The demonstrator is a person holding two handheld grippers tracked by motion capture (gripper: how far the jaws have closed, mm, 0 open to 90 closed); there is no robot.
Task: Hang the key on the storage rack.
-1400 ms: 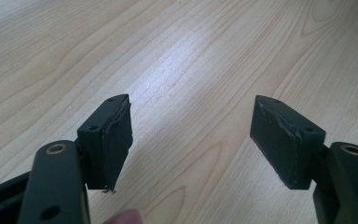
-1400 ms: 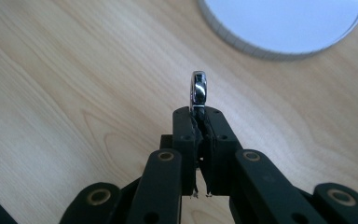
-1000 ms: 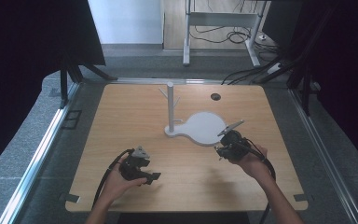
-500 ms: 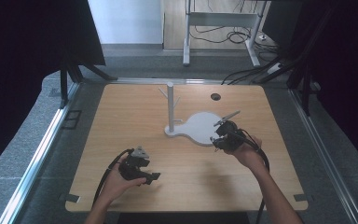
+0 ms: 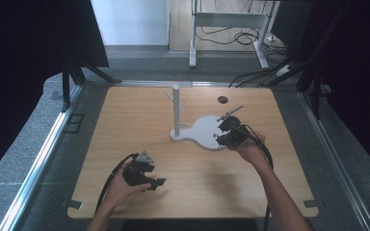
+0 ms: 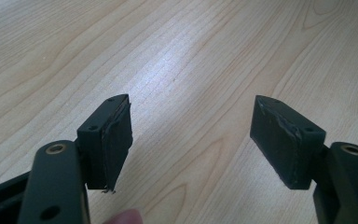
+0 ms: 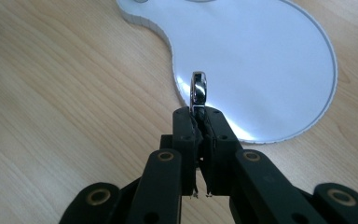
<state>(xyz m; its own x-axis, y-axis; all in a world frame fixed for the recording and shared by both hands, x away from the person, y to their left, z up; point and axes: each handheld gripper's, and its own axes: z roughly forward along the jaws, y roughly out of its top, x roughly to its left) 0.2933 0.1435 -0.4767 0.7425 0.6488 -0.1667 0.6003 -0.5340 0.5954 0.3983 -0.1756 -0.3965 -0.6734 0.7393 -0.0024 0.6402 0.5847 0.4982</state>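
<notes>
Chrome ring [image 7: 198, 89] sits pinched in the right gripper [image 7: 199, 116] at frame centre; left gripper [image 6: 191, 135] jaws spread wide.

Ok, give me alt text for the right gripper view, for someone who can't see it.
The right claw is shut on a small shiny metal ring, held upright above the edge of a flat white base plate. The plate lies on a light wooden table.
</notes>
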